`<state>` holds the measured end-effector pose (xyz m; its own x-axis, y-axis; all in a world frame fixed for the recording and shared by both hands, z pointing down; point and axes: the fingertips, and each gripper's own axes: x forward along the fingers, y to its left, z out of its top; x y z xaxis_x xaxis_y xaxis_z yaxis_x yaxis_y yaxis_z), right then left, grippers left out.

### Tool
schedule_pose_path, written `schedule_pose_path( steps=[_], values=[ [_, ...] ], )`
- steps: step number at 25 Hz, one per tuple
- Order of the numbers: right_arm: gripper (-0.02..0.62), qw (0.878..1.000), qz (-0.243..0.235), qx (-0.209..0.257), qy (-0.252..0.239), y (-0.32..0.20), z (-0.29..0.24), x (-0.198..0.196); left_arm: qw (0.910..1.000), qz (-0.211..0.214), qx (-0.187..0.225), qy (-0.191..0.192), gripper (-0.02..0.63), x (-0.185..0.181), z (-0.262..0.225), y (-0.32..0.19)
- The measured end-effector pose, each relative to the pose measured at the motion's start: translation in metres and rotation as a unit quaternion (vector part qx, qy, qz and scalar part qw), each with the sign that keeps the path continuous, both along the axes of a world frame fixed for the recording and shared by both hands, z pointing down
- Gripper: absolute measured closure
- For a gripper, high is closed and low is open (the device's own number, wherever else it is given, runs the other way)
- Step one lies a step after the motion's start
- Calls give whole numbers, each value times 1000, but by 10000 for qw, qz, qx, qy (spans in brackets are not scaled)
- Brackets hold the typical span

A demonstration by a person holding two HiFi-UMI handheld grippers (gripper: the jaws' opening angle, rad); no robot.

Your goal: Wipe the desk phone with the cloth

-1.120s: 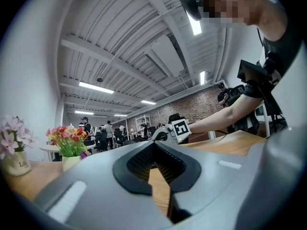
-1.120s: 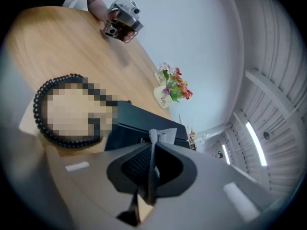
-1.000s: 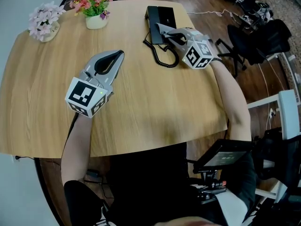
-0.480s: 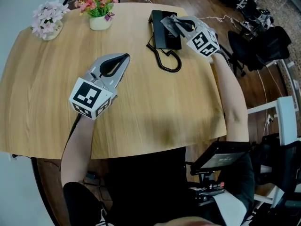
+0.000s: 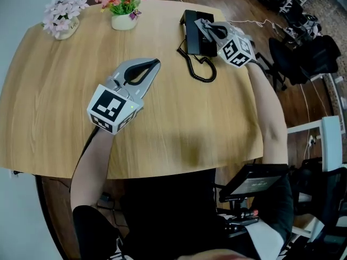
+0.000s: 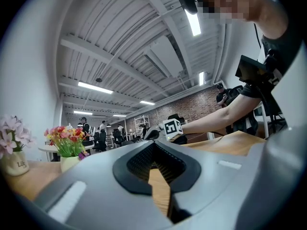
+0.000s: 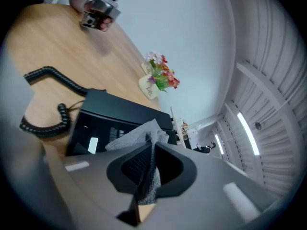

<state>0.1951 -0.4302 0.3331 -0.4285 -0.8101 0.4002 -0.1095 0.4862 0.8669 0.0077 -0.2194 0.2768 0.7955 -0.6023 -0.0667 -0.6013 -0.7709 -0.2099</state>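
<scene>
The right gripper (image 5: pixel 201 25) has its jaws pressed together on a grey cloth (image 7: pixel 136 139). The fabric runs down through the gap between the pads and bunches out past the tips. Directly ahead of and below those tips sits the black desk phone (image 5: pixel 194 32). The loose end of the cloth lies over the phone's upper face, though I cannot tell whether it is pressing on it. The phone's coiled cord (image 5: pixel 201 72) curls on the wooden table (image 5: pixel 179 123), back from the tips on the person's side.

The left gripper (image 5: pixel 154 65) hangs over bare wood, well apart from the phone. Its jaws are brought together with nothing between them, and only tabletop shows through the gap behind the pads. Ahead of it and off to its left stands a white pot of red and yellow flowers (image 5: pixel 123 19). A pot of pale pink flowers (image 5: pixel 62 19) stands further left.
</scene>
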Motion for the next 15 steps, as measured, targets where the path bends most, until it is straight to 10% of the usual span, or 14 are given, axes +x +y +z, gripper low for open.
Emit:
schedule_pose_path(
  steps=[15],
  values=[
    [578,9956,-708,-372,483,145,41,-2,9986,-106,-327,394,603,-9,2,-8]
  ],
)
